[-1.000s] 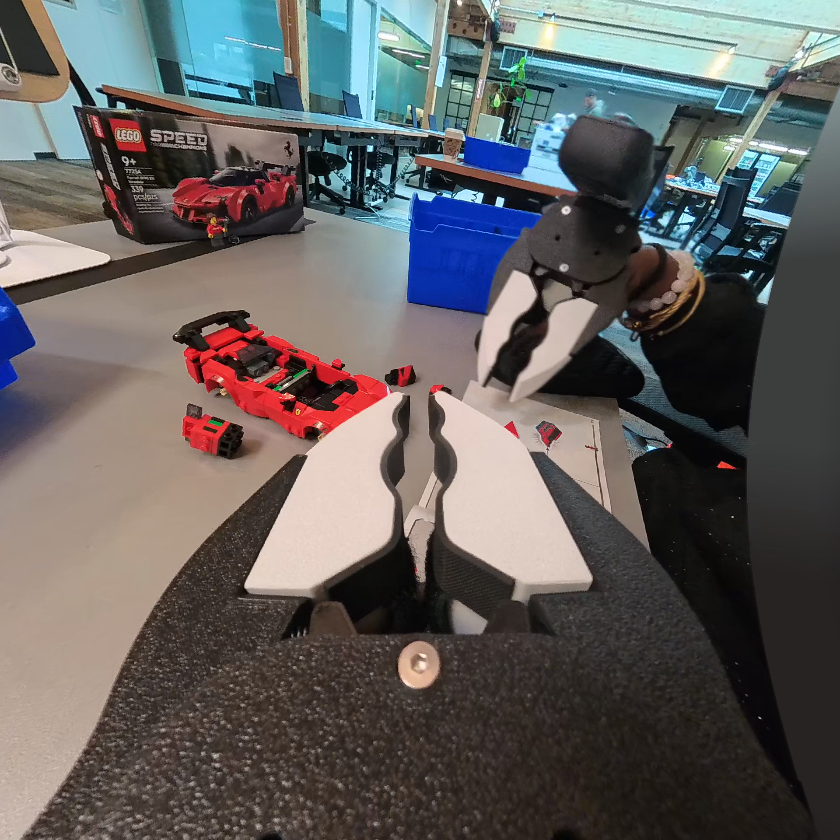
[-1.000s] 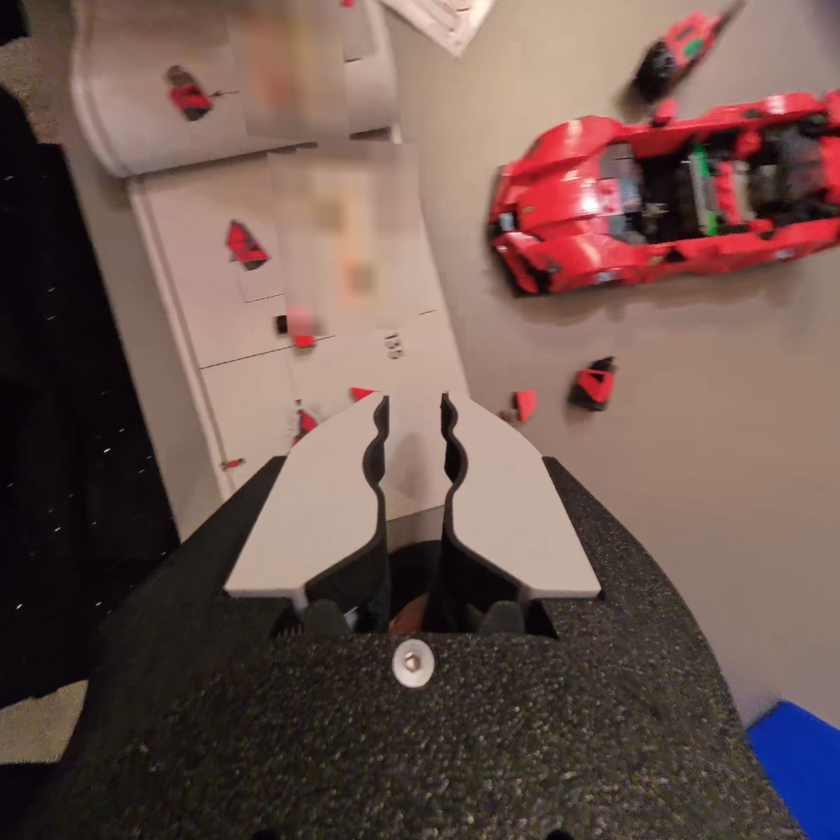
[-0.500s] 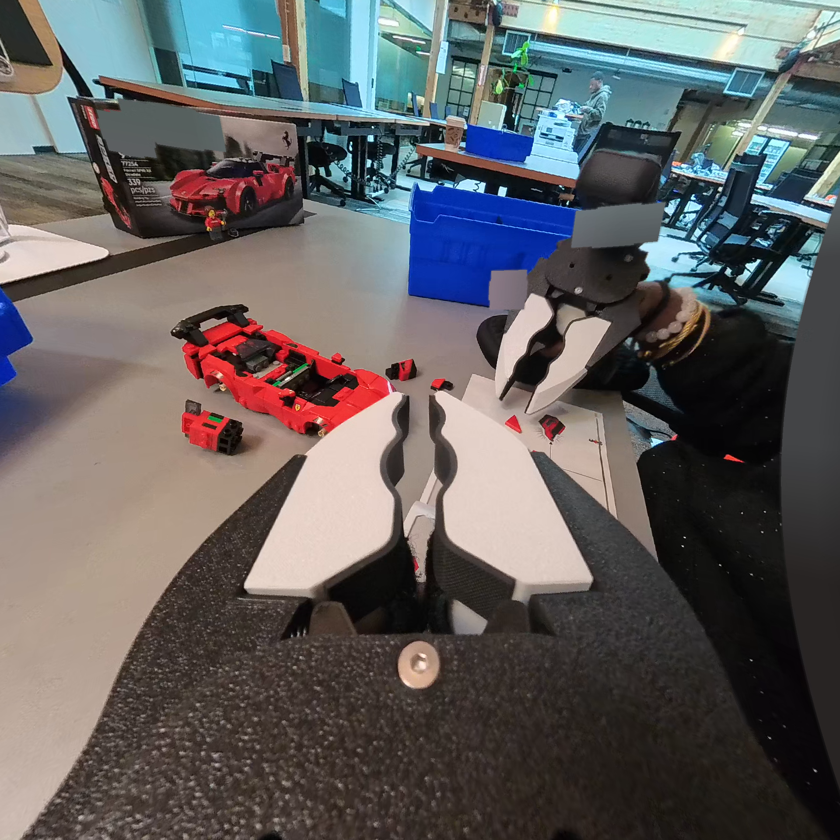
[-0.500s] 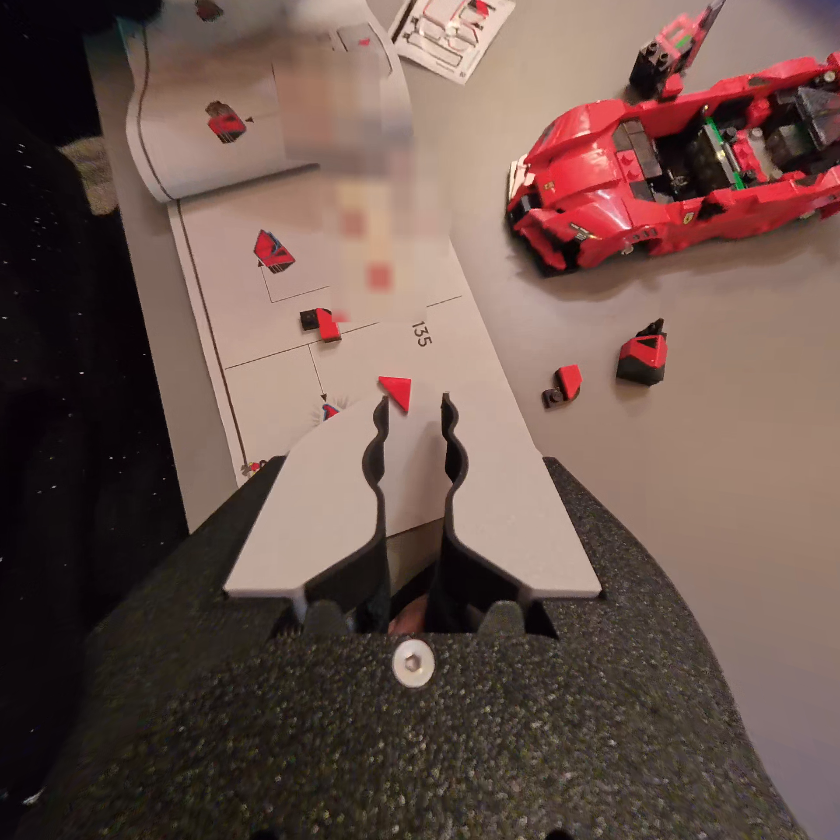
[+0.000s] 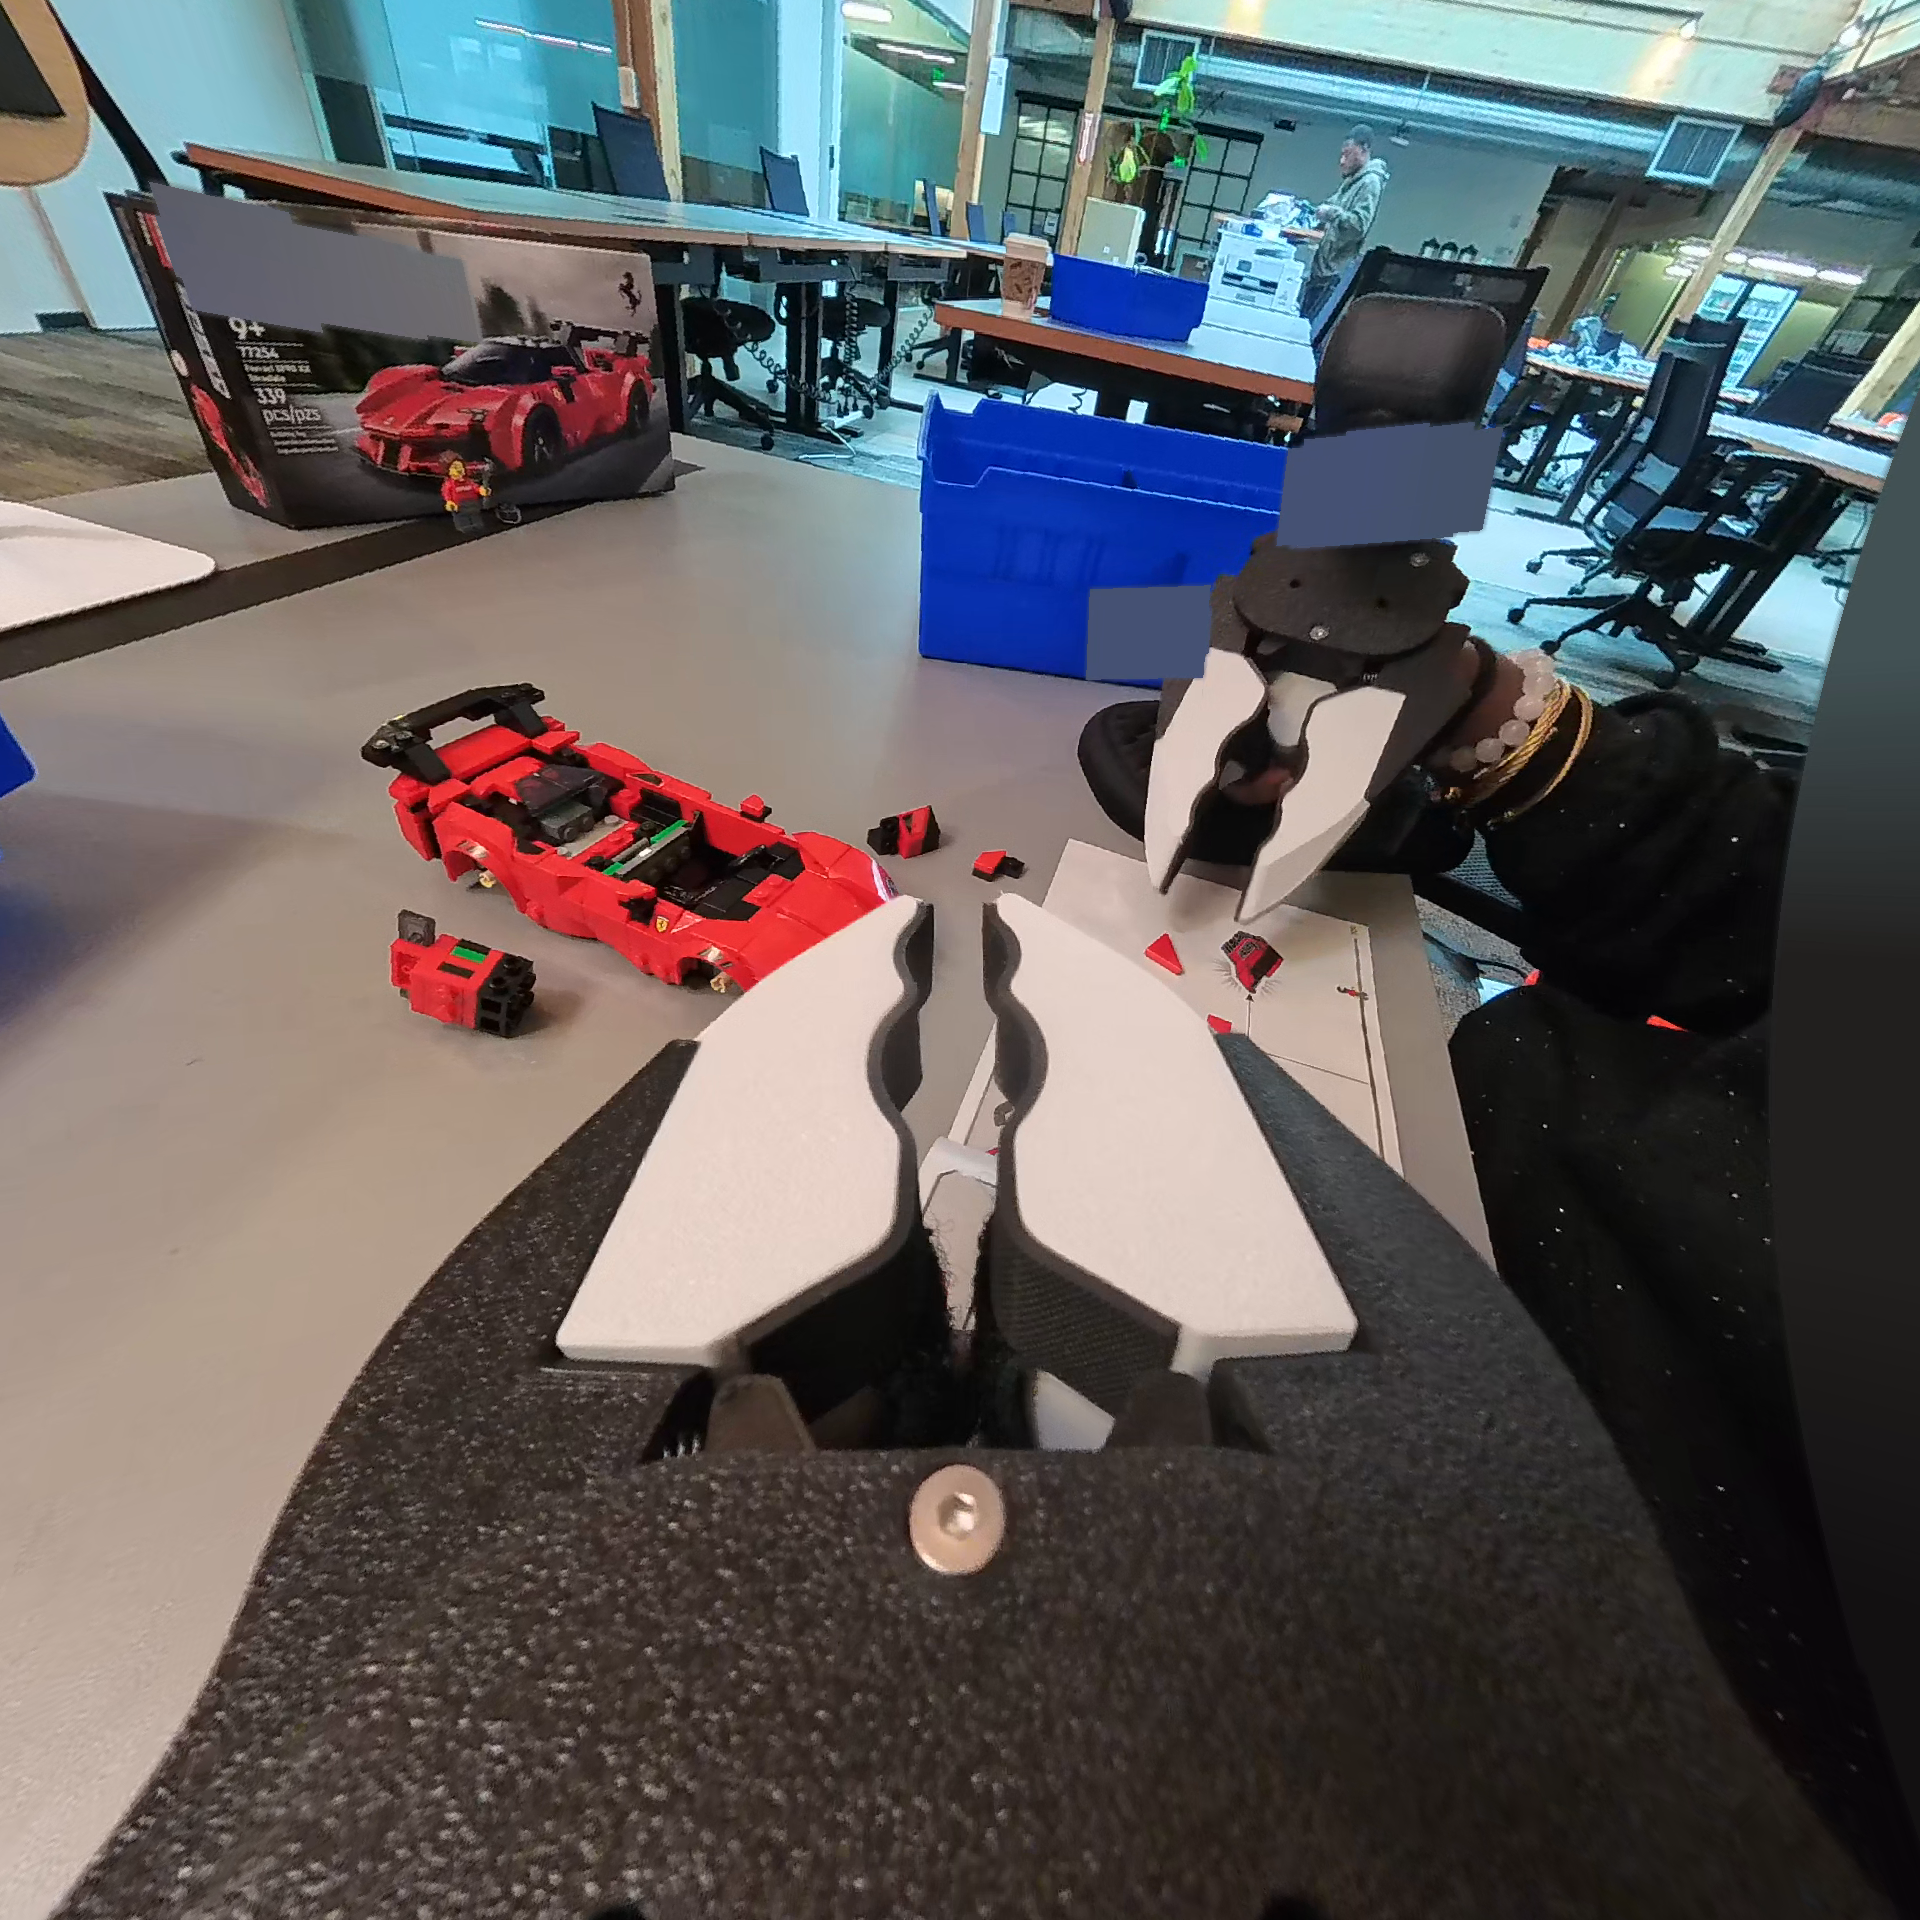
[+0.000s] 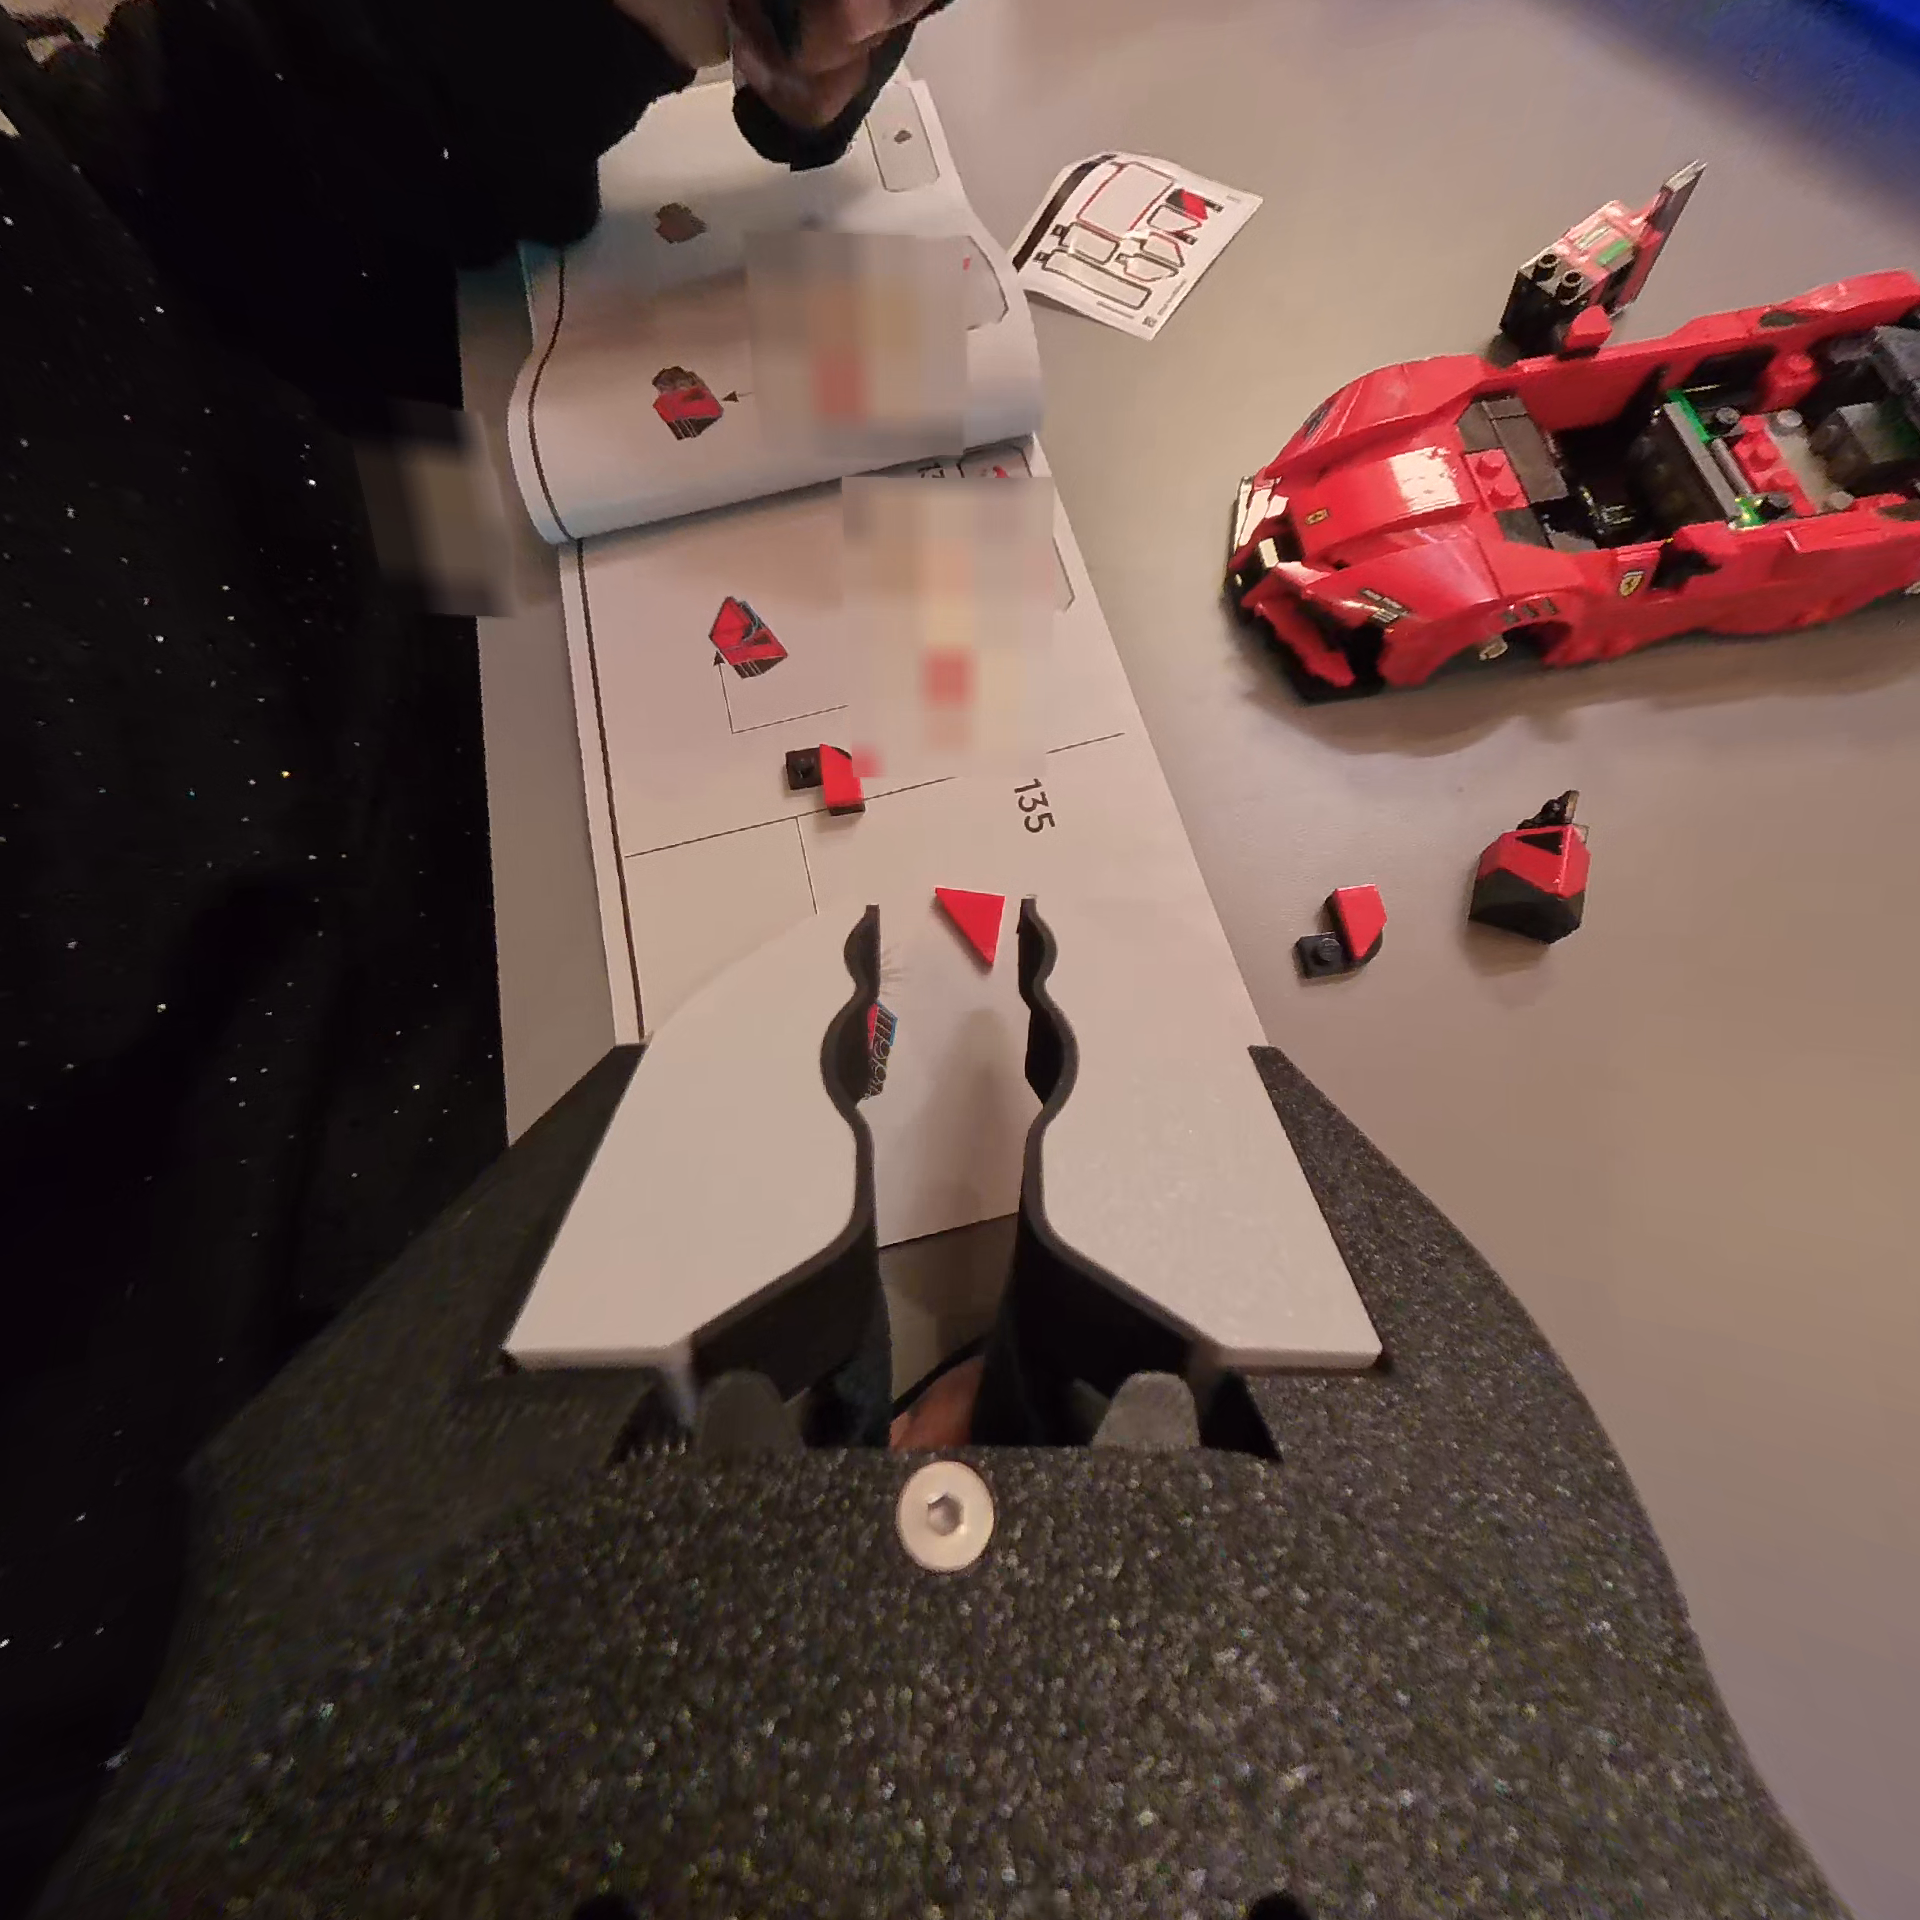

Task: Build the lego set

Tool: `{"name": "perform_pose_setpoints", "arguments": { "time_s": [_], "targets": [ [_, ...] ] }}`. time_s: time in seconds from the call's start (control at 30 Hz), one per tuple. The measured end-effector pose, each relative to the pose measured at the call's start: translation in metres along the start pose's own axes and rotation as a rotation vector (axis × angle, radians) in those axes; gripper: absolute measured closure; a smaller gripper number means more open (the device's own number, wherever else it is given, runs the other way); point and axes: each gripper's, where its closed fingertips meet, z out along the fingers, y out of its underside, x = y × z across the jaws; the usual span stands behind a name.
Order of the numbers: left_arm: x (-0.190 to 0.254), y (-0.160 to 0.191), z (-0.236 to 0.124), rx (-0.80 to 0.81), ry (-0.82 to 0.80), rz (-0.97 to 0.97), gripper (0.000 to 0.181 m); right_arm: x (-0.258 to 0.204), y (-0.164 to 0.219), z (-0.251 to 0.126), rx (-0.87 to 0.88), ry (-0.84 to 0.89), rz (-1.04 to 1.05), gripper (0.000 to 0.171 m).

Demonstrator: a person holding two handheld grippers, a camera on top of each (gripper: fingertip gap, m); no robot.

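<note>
The red lego car (image 5: 623, 842) lies on the grey table, its top open; it also shows in the right wrist view (image 6: 1579, 499). A small red triangular tile (image 6: 971, 920) lies on the open instruction booklet (image 6: 707, 914). My right gripper (image 6: 945, 914) is open just over the page, its fingertips on either side of the tile; in the left wrist view it (image 5: 1205, 904) points down beside the tile (image 5: 1164, 951). My left gripper (image 5: 956, 914) hovers near the car's nose, open by a narrow gap and empty.
Loose pieces lie between car and booklet: a red-black wedge block (image 6: 1527, 883), a small red-black piece (image 6: 1340, 930), and another on the page (image 6: 826, 774). A red block with green (image 5: 457, 977) lies by the car. A sticker sheet (image 6: 1132, 244), blue bin (image 5: 1039, 551) and set box (image 5: 416, 364) stand farther off. The tips of one gripper are about 15 cm away from the tips of the other. Measured from the fingertips, the small red-black piece (image 6: 1340, 930) is 6 cm or so from the right gripper and 15 cm from the left. My left wrist view (image 5: 994, 871) looks at it from another angle.
My right gripper has come down and forward over the booklet, so the red triangular tile now lies between its fingertips. My left gripper has hardly moved.
</note>
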Motion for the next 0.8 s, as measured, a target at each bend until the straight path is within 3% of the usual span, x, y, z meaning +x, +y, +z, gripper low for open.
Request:
{"name": "perform_pose_setpoints", "arguments": {
  "time_s": [0.63,0.8],
  "targets": [
    [0.004,0.005,0.003,-0.033,0.02,0.007,0.172,-0.003,0.003,0.003,-0.037,0.011,-0.044,0.151],
    [0.003,0.007,0.004,-0.042,0.023,-0.001,0.172,-0.029,-0.013,0.017,-0.042,-0.043,-0.157,0.148]
  ]
}}
